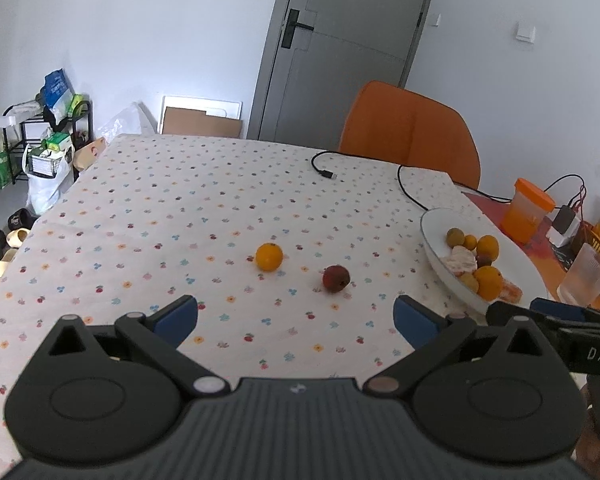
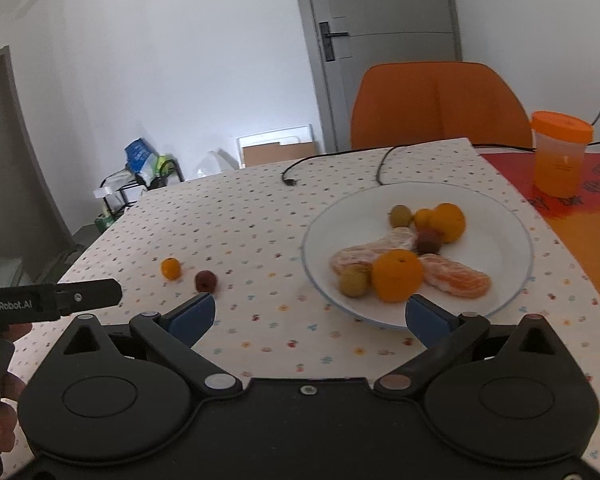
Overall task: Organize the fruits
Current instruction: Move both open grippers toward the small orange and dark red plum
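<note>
Floral-cloth surface (image 1: pixel 160 208): orange (image 1: pixel 269 257) and red fruit (image 1: pixel 335 278) lie loose; both jaws open, empty; next grab one for plate (image 2: pixel 496 216).

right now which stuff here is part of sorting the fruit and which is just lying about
Part of the job:
- orange loose on the cloth
- dark red fruit beside it
- white plate holding fruit

Just lying about:
- black cable
- orange-lidded jar
- orange chair

Each black hand-held gripper (image 1: pixel 296 320) has blue finger pads (image 1: pixel 178 318), silver pivot screws and white side lettering
</note>
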`<state>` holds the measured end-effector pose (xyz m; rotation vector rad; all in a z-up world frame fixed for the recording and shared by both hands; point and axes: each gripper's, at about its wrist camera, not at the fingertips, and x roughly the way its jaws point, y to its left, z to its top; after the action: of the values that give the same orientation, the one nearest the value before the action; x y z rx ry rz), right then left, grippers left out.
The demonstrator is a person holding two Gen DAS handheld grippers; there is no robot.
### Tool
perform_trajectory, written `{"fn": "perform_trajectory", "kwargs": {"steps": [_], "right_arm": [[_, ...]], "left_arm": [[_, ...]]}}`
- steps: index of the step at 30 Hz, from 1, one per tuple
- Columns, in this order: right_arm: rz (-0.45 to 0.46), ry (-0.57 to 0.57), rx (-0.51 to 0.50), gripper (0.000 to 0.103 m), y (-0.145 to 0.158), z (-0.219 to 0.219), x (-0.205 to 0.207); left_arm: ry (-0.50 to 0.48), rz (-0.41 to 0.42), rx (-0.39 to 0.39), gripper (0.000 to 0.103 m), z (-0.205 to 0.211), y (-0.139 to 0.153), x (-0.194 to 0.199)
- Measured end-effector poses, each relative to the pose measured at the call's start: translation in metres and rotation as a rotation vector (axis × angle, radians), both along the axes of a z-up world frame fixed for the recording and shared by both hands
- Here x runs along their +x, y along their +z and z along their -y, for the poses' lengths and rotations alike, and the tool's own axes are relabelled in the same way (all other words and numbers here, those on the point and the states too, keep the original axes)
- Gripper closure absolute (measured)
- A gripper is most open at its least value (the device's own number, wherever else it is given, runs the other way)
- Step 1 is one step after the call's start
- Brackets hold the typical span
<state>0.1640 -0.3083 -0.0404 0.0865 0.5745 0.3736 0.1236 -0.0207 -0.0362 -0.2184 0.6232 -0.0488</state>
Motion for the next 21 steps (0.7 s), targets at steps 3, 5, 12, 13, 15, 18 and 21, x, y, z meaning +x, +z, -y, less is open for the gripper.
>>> {"fn": "perform_trajectory", "kwargs": {"steps": [3,5,12,13,15,18,21], "right_arm": [[-0.006,0.03,0.001,0.0,-0.001,-0.009,0.0],[0.001,0.045,-0.002,0.0,-0.001,-0.015,-0.001],[0.003,0.09,0.003,0.008,-0.001,-0.033,0.002],[-0.001,0.093,0.006,0.009,-0.002,-0.034,0.003],[-0.008,0.099,0.008,0.009,-0.003,-0.038,0.005],[-0.014,0.117,0.01,0.012,-0.005,-0.044,0.007],[-0.025,0.136,0.009,0.017,-0.008,-0.05,0.011]], "left_arm": [[0.015,0.006,-0.016,0.0,-0.007,-0.001,-0.002],[0.032,0.011,-0.014,0.0,-0.011,-0.002,-0.002],[0.045,0.031,-0.007,0.0,-0.022,-0.001,-0.004],[0.045,0.035,-0.008,0.0,-0.023,-0.001,-0.004],[0.044,0.042,-0.009,0.001,-0.026,-0.002,-0.004],[0.039,0.046,-0.008,0.002,-0.028,-0.004,-0.002],[0.043,0.043,0.001,0.003,-0.029,-0.008,0.002]]}}
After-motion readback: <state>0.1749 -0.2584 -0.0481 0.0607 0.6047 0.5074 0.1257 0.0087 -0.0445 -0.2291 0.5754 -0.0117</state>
